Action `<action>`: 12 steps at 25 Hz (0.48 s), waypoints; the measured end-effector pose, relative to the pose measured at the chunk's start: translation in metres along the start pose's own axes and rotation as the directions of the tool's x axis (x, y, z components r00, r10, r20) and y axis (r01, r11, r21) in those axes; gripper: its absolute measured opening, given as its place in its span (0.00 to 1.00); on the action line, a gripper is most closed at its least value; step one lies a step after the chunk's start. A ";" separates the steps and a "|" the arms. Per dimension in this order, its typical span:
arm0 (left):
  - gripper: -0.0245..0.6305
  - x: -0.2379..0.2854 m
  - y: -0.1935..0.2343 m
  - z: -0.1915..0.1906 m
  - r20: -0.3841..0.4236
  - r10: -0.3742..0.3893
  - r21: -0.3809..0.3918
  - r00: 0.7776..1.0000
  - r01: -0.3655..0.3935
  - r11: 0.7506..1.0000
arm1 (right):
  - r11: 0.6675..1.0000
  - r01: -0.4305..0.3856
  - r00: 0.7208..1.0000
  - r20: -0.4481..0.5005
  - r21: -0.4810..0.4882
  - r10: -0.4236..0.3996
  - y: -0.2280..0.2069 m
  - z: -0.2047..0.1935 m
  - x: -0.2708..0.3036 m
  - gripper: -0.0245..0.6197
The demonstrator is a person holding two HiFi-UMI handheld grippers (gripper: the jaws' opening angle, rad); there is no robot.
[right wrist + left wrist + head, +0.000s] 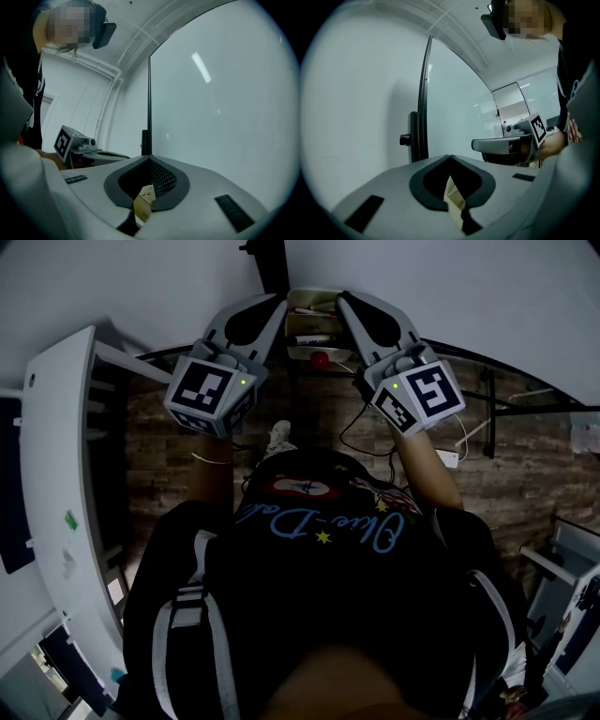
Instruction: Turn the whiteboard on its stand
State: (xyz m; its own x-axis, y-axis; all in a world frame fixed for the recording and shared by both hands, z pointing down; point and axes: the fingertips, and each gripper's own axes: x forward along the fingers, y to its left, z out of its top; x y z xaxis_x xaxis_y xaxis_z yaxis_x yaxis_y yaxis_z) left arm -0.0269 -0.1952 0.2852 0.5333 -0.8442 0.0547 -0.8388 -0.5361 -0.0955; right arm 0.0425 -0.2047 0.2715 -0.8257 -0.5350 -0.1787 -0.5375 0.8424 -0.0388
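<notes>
Whiteboard (450,287) is standing upright on its stand directly ahead of the person, rising from the brick-patterned floor (525,465). Its marker tray (314,329) is sitting just between the two claw tips in the head view. The stand's black upright (414,140), with a small knob (405,139) on its side, is running along the board's near edge.

The left claw (450,157) is showing its jaws pressed together with nothing pinched, and the right claw (150,159) is likewise showing its tips meeting on nothing. Both are pointing roughly level at the board, one on either side of the tray. Whether either tip is touching the board I cannot tell.

Judging from this, the turning is not yet under way, and several things could go wrong:
- Closed tips pushing on a slick white face may skid sideways rather than swing the panel.
- Pushing so near the upright is giving poor leverage, and if that knob is locking the pivot, the whole stand might slide or tip instead.
- Markers and the red object (321,359) in the tray could spill once the board goes over.
- Cables (361,432) lying on the floor near the person's feet are inviting a snag.
</notes>
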 end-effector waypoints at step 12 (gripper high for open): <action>0.06 -0.017 -0.017 0.004 0.047 0.053 -0.059 0.997 -0.051 0.997 | 0.999 -0.047 0.999 -0.009 0.008 0.047 0.012 -0.001 -0.020 0.08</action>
State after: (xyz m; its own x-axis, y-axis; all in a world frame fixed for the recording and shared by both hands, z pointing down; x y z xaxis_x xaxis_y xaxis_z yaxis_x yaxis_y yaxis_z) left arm -0.0212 -0.1716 0.2818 0.4922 -0.8705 0.0032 -0.8698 -0.4919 -0.0390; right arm 0.0522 -0.1842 0.2751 -0.8516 -0.4952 -0.1717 -0.4966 0.8671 -0.0378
